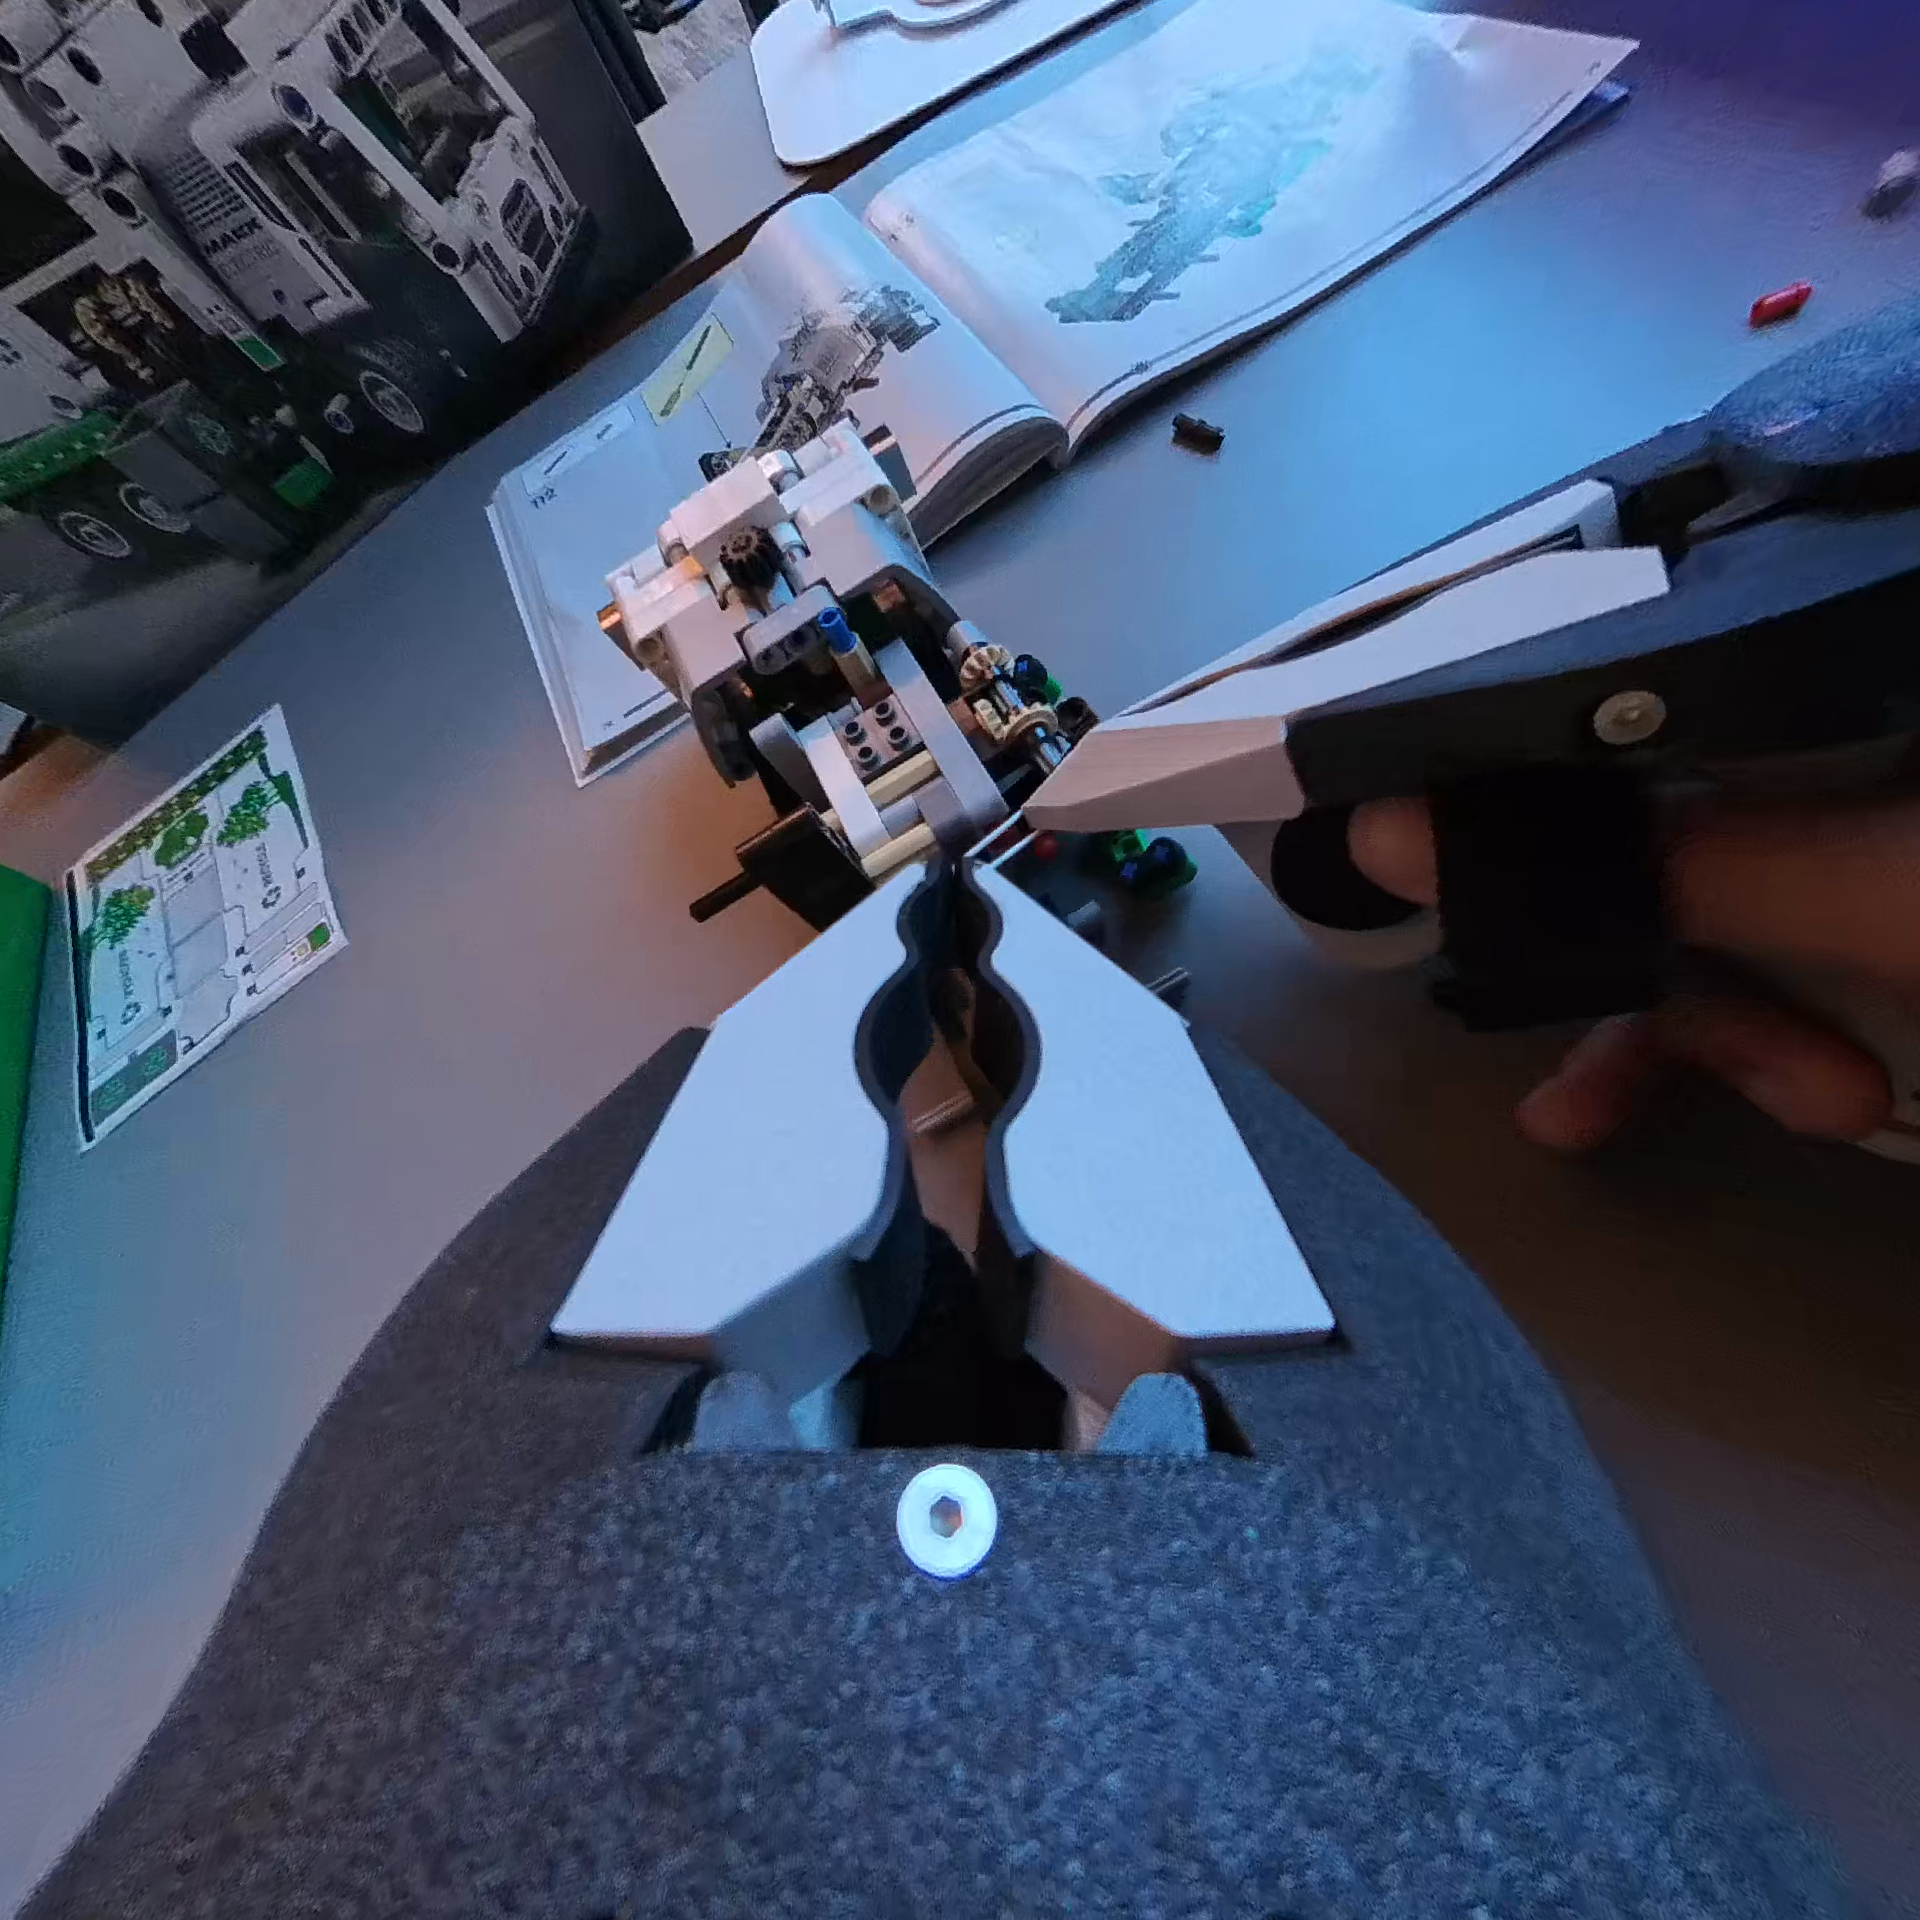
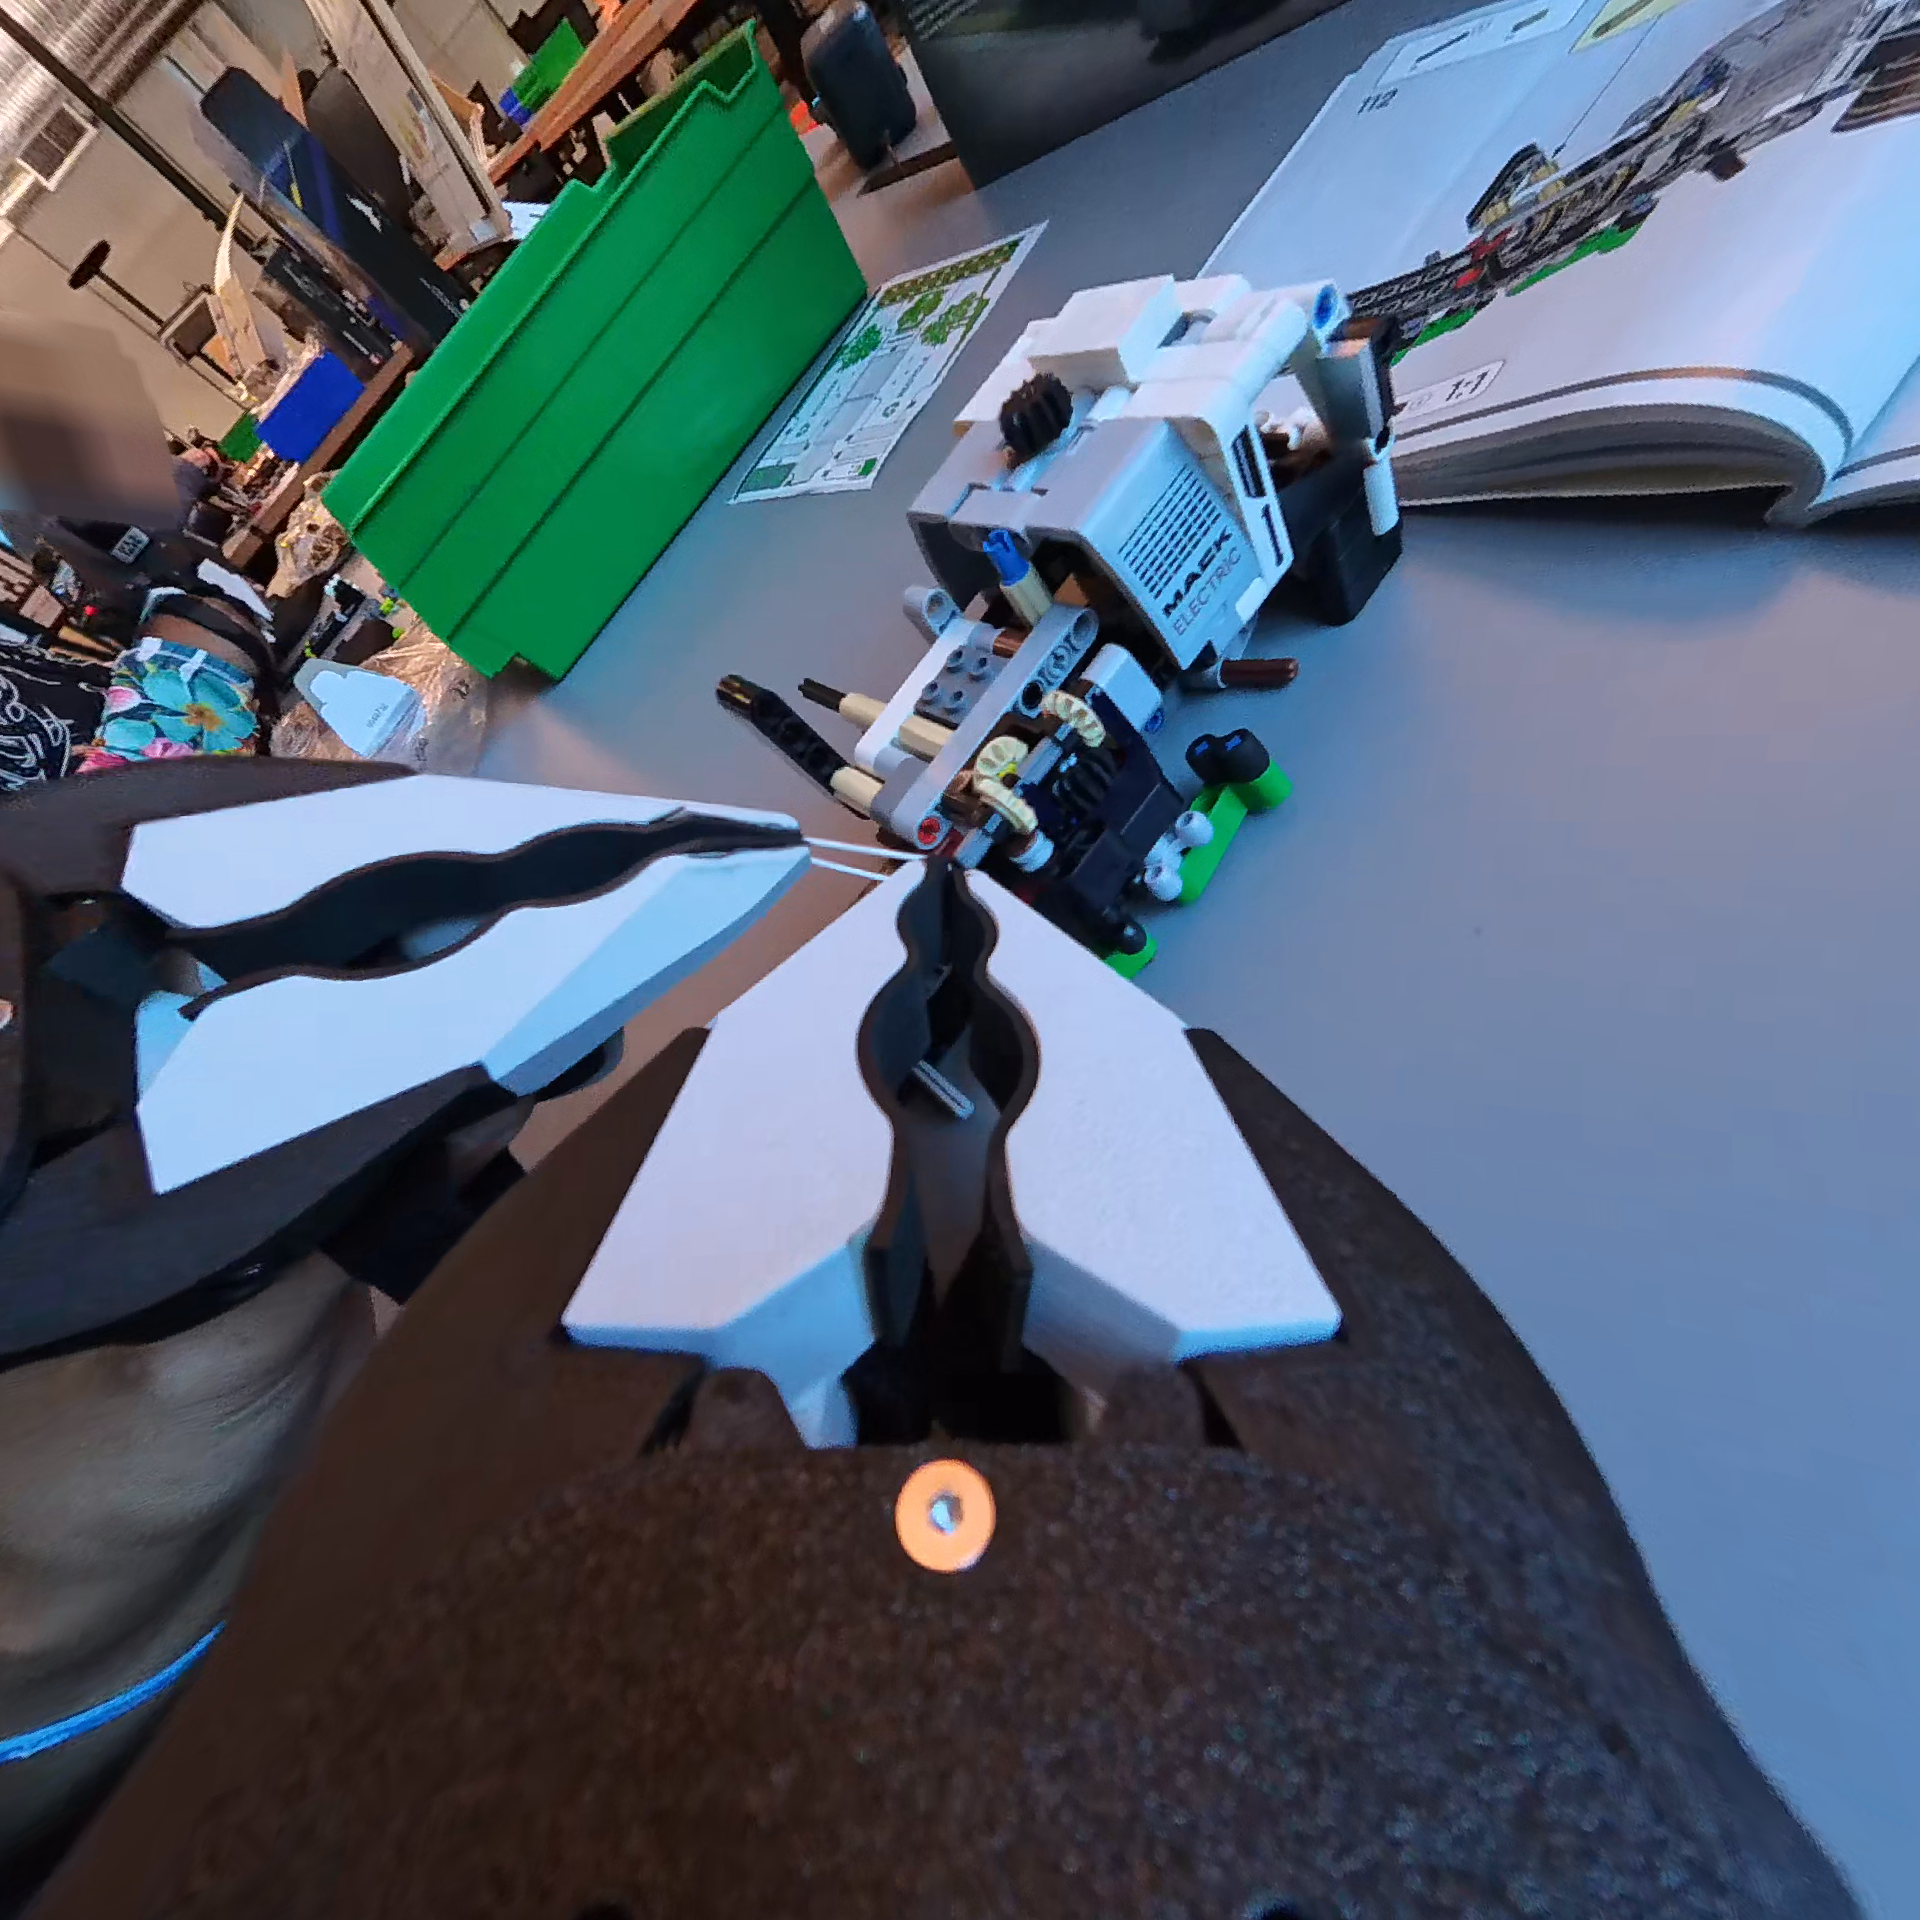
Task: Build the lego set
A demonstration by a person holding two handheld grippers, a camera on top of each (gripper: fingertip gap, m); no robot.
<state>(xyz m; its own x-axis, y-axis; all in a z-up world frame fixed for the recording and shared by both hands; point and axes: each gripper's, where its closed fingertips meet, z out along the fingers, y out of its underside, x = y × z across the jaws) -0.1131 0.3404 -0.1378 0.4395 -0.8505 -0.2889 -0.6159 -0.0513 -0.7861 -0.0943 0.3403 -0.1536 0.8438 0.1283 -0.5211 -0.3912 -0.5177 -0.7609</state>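
The part-built white and grey lego truck model (image 1: 790, 623) lies on the grey table, in front of both grippers; it also shows in the right wrist view (image 2: 1143, 520). My left gripper (image 1: 951, 873) is shut, its tip at the end of the model's grey beam (image 1: 961, 790). My right gripper (image 2: 940, 868) is shut too, and its tip meets the left one (image 2: 800, 842) at that beam end. A thin white band (image 2: 862, 854) runs taut between the two tips. The right gripper (image 1: 1034, 821) comes in from the right in the left wrist view.
An open instruction booklet (image 1: 1039, 260) lies behind the model. A sticker sheet (image 1: 203, 925) and a green bin (image 2: 603, 416) are to the left. Small loose parts lie about: a red one (image 1: 1779, 303), a black one (image 1: 1197, 431), green-black ones (image 2: 1226, 800), a grey axle (image 2: 940, 1091). The set's box (image 1: 260, 208) stands at the back left. My left and right fingertips are right by each other.
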